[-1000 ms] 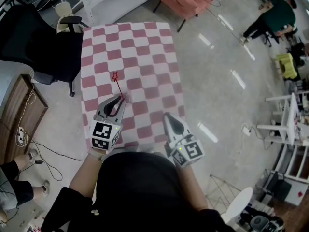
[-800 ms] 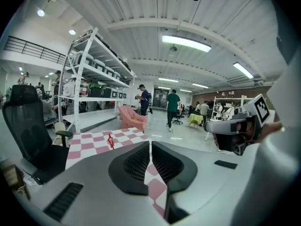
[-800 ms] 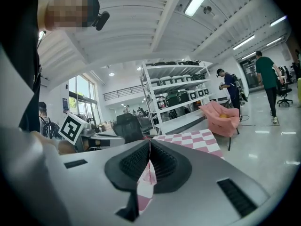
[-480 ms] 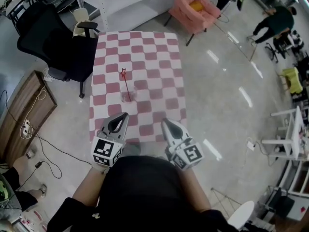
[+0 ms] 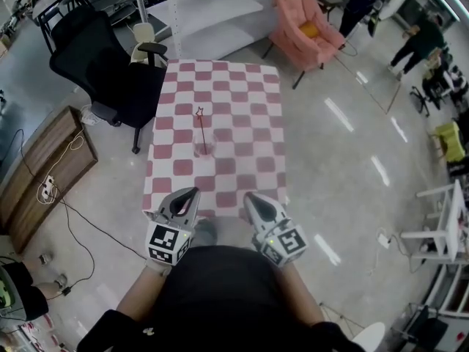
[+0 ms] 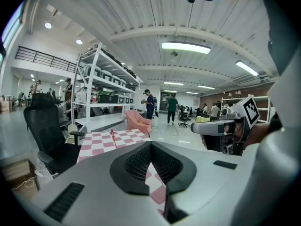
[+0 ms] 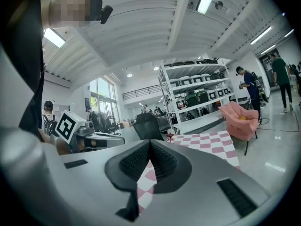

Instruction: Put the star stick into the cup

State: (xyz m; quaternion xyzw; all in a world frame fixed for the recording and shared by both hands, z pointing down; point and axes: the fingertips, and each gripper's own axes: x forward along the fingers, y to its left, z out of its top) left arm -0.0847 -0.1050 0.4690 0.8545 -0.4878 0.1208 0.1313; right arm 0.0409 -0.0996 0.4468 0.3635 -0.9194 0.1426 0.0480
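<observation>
Star stick (image 5: 201,129) is seen standing in the cup (image 5: 204,150) mid checkered table (image 5: 253,101), well apart from both grippers; left gripper (image 5: 192,193) and right gripper (image 5: 249,196) are held at the near edge, jaws together, nothing gripped

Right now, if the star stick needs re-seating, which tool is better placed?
Left, probably. The left tool sits almost directly in line with the cup holding the star stick; the right tool is offset sideways. Both are shut, empty.
</observation>
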